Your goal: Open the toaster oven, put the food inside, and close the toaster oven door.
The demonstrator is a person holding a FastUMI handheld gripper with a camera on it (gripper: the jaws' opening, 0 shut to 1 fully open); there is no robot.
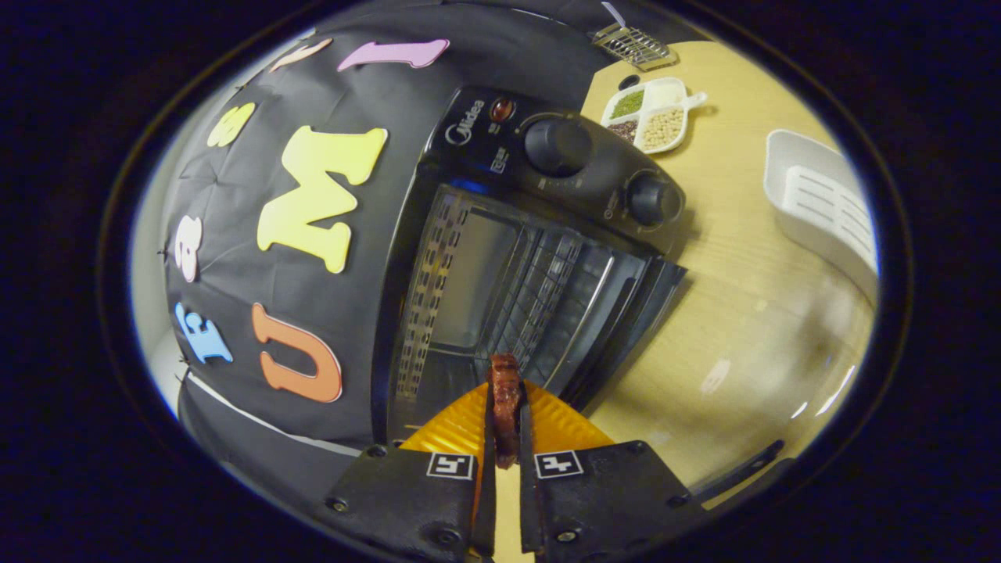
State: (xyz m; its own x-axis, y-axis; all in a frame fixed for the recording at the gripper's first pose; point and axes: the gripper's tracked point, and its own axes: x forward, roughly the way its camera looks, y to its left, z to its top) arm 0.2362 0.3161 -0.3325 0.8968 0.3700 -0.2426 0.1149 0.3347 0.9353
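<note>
**Jaws clamped on the food at the oven's mouth**

The jaws are clenched, both fingers pressing on a dark reddish-brown strip of food (505,407) that stands on edge between them; the gripper (506,422) hides its lower end. Just ahead of the fingers gapes the black toaster oven (547,234), its door (641,313) swung open, seen tilted by the camera's roll. Inside the oven a wire rack (547,301) and perforated metal wall show, though the far corners are dim. Two round black knobs (557,146) sit on the oven's control panel. Beyond the oven on the pale wooden table (743,313) lies a white divided dish of beans and grains (653,115), and farther still a metal wire grid (633,44), partly cut off. Beside the oven's door side rests a white slotted plastic tray (821,203), its far end out of sight.
</note>
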